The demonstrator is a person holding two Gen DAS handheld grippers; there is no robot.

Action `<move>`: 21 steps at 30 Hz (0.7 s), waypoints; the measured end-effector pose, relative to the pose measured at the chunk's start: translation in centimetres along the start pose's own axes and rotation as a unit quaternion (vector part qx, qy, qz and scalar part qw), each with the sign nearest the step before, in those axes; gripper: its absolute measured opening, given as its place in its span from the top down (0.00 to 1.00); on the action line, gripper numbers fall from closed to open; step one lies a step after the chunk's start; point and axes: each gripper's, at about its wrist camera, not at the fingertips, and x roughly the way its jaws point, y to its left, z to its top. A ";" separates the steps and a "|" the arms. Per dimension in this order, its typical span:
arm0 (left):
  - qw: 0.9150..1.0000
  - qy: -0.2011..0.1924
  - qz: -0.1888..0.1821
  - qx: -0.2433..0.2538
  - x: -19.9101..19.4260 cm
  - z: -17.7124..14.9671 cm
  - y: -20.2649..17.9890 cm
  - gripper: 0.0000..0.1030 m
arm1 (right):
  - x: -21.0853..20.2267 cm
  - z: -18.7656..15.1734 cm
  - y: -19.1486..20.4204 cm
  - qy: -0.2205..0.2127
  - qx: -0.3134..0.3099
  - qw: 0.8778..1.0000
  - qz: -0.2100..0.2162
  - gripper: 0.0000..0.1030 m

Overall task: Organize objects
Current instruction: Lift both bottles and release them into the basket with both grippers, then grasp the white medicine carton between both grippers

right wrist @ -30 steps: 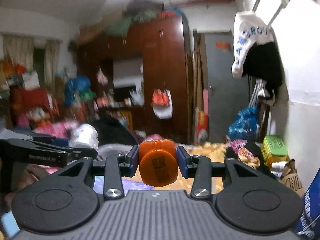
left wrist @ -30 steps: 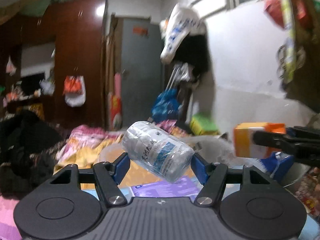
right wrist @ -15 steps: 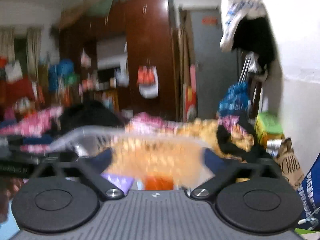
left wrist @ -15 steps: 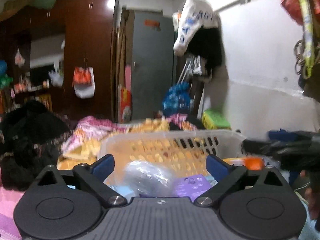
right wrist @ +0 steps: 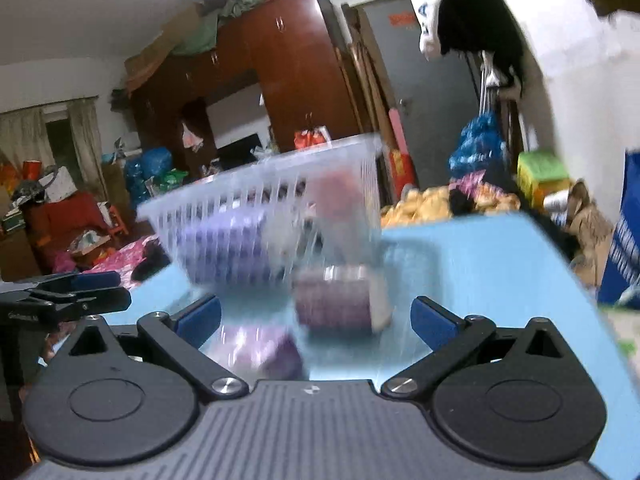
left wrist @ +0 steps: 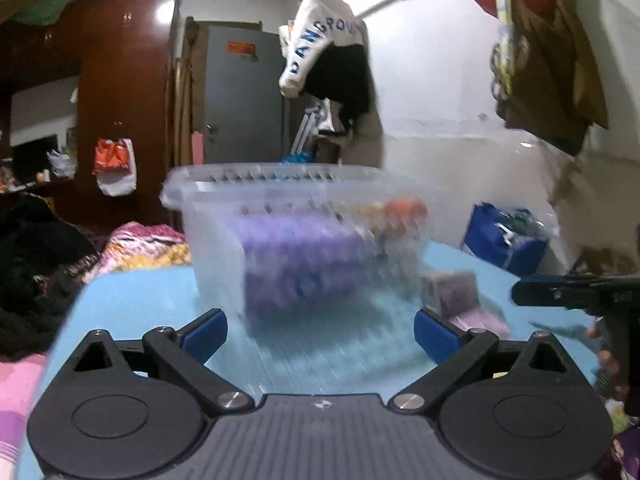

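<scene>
Basket (left wrist: 208, 216) on blue table (left wrist: 132, 300), perhaps a purple box (right wrist: 332, 300) beside it, before both grippers' wide, empty jaws.

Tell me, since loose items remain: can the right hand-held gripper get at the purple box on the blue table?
Probably yes: the right hand-held gripper is open, and the purple box lies unobstructed just ahead.
</scene>
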 end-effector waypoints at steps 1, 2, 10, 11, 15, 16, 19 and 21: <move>1.000 0.001 -0.009 -0.001 -0.1 -0.4 -0.2 0.02 | 0.4 -0.4 0.0 0.008 -0.001 1.000 0.004 0.00; 1.000 0.004 -0.014 -0.002 -0.2 -0.7 -0.2 0.02 | 0.6 -0.3 -0.1 0.011 -0.002 1.000 0.003 0.00; 1.000 0.001 -0.023 0.003 -1.3 -2.3 -1.0 0.02 | -1.8 -1.1 1.2 -0.024 -0.008 1.000 0.007 0.00; 1.000 -0.006 -0.023 0.006 -1.7 -2.6 -1.2 0.02 | -2.6 -1.3 1.7 -0.031 -0.023 0.999 0.016 0.00; 0.998 -0.034 -0.032 0.029 -4.1 -4.2 -1.8 0.02 | -5.1 -3.1 3.4 -0.033 -0.077 0.995 0.051 0.00; 0.998 -0.038 -0.036 0.033 -4.5 -4.6 -2.0 0.02 | -5.4 -3.6 3.7 -0.028 -0.085 0.994 0.063 0.00; 0.996 -0.055 -0.048 0.052 -5.7 -6.1 -2.7 0.02 | -5.5 -5.0 4.3 -0.030 -0.106 0.990 0.090 0.01; 0.995 -0.061 -0.053 0.064 -6.0 -6.8 -3.2 0.03 | -5.1 -5.8 5.2 -0.036 -0.131 0.987 0.086 0.06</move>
